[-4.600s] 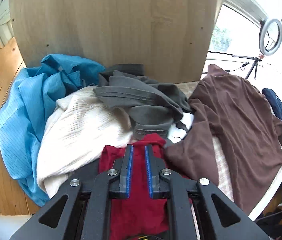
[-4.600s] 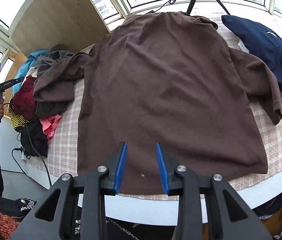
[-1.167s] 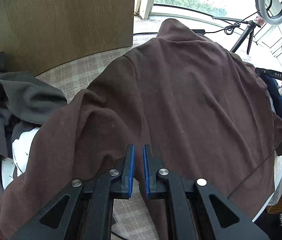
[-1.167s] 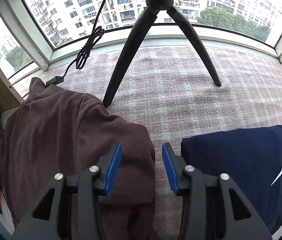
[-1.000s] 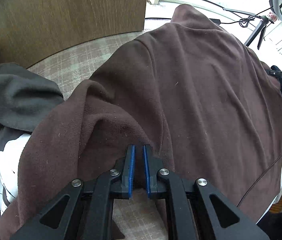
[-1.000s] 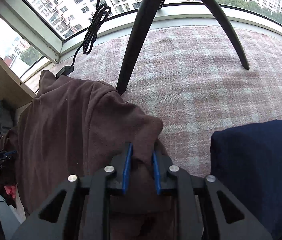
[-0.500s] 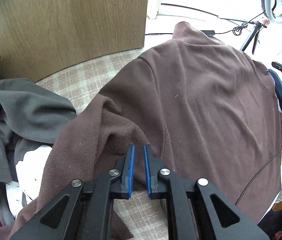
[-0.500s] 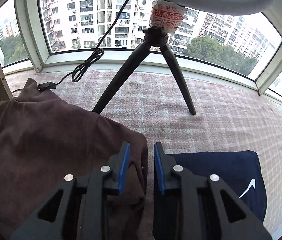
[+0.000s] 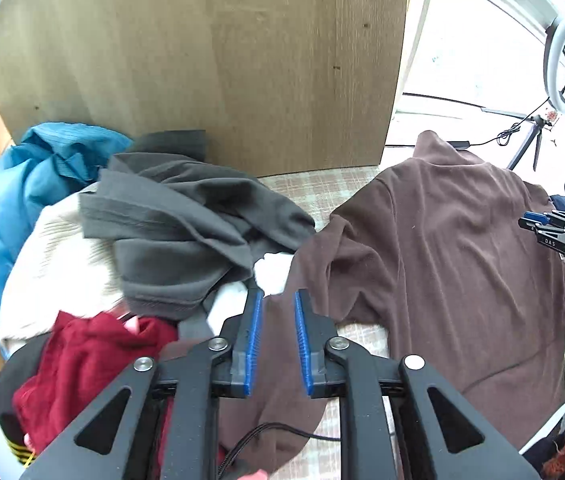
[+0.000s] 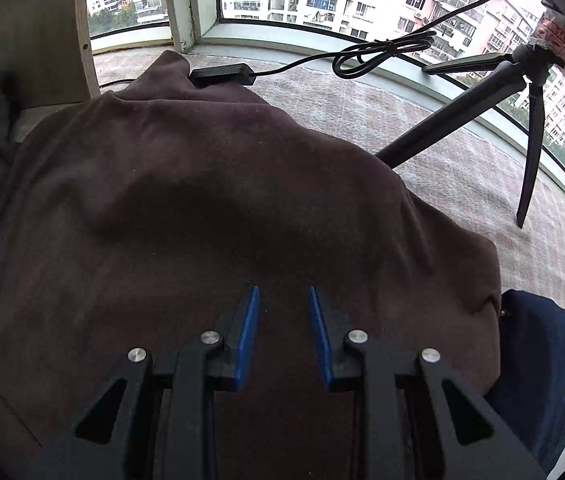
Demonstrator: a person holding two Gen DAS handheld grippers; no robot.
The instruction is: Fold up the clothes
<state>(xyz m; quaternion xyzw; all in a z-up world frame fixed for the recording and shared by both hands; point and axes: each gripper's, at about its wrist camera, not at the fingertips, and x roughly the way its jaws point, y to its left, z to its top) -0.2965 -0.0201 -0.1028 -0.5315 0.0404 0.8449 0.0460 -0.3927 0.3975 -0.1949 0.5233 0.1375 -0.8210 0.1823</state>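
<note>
the left gripper point(image 9: 276, 294) hangs above the table's edge with its jaws opening and nothing caught between the blue pads. under it lies a sleeve of the brown top point(image 9: 454, 248), which is spread over the checked cloth point(image 9: 322, 184). left of it sits a heap: red knit point(image 9: 82, 356), cream knit point(image 9: 58, 256), grey top point(image 9: 186, 216), blue shirt point(image 9: 26, 184). the right gripper point(image 10: 283, 292) hovers over the brown top's point(image 10: 210, 216) body, parted and empty. a navy top point(image 10: 542, 364) lies at its right; a tripod point(image 10: 482, 96) stands beyond.

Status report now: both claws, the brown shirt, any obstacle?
Left claw opening, empty. Right claw open, empty. Brown fleece shirt flat. Black tripod beside it.
</note>
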